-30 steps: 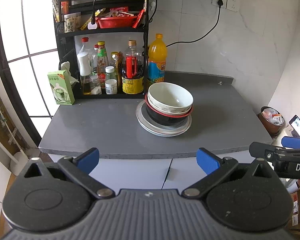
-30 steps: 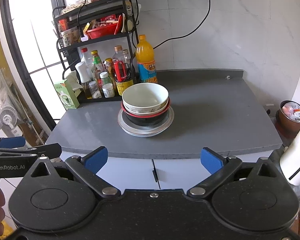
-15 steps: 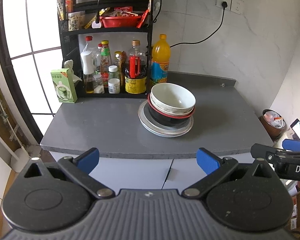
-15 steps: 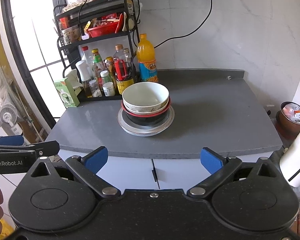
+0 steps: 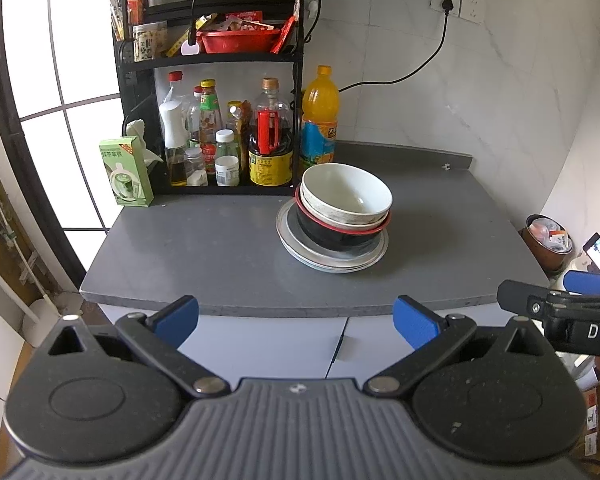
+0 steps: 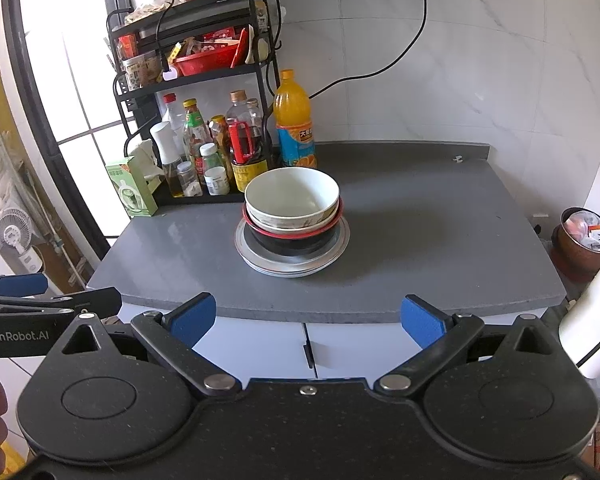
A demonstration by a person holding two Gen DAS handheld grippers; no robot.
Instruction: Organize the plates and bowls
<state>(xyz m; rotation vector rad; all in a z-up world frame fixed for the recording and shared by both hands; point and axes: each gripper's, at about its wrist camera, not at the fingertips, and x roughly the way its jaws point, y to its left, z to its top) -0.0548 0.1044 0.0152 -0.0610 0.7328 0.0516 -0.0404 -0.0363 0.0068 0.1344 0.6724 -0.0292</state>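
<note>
Grey counter [image 5: 204, 256] fills your view. Black rack [image 5: 208, 60] of bottles stands at its back left. Your left gripper [image 5: 296, 320] and right gripper [image 6: 307, 315] both hang short of the counter's front edge, jaws spread wide, empty. Mid-counter: plates [image 6: 292, 266] stacked, black bowl [image 6: 292, 242] on them, white bowl [image 6: 292, 196] nested on top. Orange bottle [image 6: 294, 120] just behind the stack.
</note>
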